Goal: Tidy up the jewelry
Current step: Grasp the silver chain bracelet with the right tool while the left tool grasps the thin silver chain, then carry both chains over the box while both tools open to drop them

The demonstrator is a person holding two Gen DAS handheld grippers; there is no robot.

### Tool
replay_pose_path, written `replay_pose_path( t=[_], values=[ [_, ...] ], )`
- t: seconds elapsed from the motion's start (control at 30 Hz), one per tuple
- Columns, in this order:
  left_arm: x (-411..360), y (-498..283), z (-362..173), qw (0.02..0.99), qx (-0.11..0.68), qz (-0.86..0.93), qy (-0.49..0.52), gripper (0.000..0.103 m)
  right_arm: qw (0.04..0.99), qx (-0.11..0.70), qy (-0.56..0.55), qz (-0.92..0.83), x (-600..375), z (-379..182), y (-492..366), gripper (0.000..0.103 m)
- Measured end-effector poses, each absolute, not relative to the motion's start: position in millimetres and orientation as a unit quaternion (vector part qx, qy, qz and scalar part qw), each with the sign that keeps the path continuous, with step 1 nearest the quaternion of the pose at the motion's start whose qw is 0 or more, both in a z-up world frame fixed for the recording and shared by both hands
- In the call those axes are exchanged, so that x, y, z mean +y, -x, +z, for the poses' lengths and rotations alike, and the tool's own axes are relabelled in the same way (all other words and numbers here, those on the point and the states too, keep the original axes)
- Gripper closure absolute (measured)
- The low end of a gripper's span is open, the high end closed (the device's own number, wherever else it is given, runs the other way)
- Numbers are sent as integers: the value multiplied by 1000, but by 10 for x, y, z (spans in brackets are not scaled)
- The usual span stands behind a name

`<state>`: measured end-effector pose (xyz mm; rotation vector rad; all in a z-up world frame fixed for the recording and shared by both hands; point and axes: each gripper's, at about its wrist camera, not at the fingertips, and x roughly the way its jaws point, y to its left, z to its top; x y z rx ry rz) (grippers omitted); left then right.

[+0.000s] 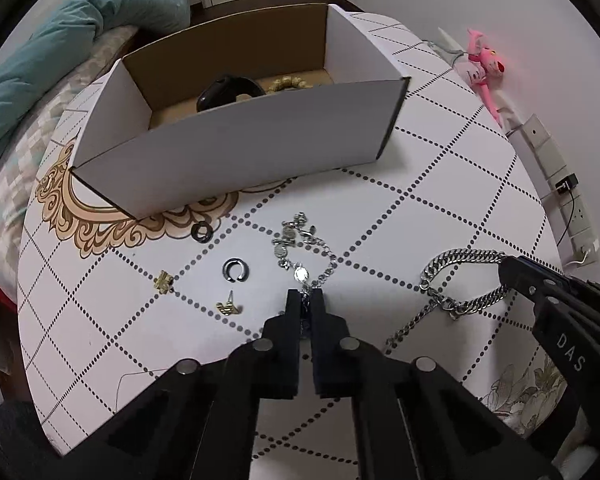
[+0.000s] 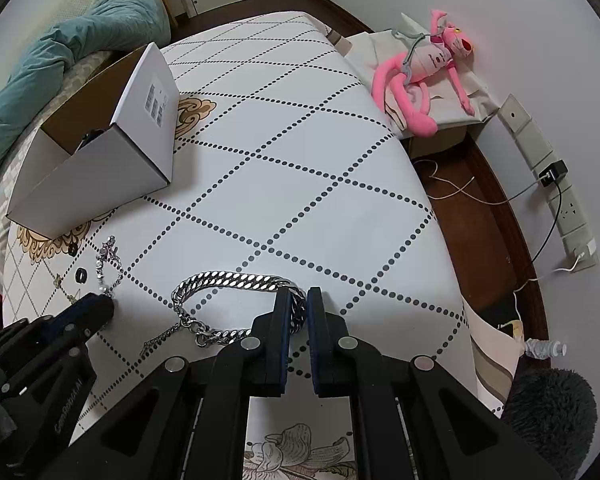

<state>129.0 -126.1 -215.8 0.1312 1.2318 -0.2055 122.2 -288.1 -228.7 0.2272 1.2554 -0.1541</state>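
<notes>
Left gripper (image 1: 306, 294) was pinching the thin charm bracelet (image 1: 300, 246) at its near end, box (image 1: 236, 148) at 12 o'clock. Right gripper (image 2: 299, 296) was clamped on the heavy chain bracelet (image 2: 236, 280), chain trailing toward 9 o'clock on the table (image 2: 300, 168).

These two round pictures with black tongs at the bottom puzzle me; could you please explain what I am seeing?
A person holds a two-finger gripper in each hand, each carrying a fisheye camera looking along its fingers. One picture comes from the left gripper, the other from the right gripper. On the patterned table lie small earrings and rings near a white cardboard box already holding some jewelry. The left gripper is shut on a thin silver charm bracelet; the right is shut on a heavy silver chain bracelet.
</notes>
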Motion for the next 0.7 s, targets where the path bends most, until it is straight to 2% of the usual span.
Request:
replay_pose_path(
  t=[0.3,0.7],
  values=[
    [-770,-1150,-1953,807,582,-98,12,101,812,563,-147,-37,-2922,-2088,-1184,95],
    [-428,-1149,-1287,828,544,-118,65,101,824,534,-185,45,-2725,-1586,-1222,95]
  ],
)
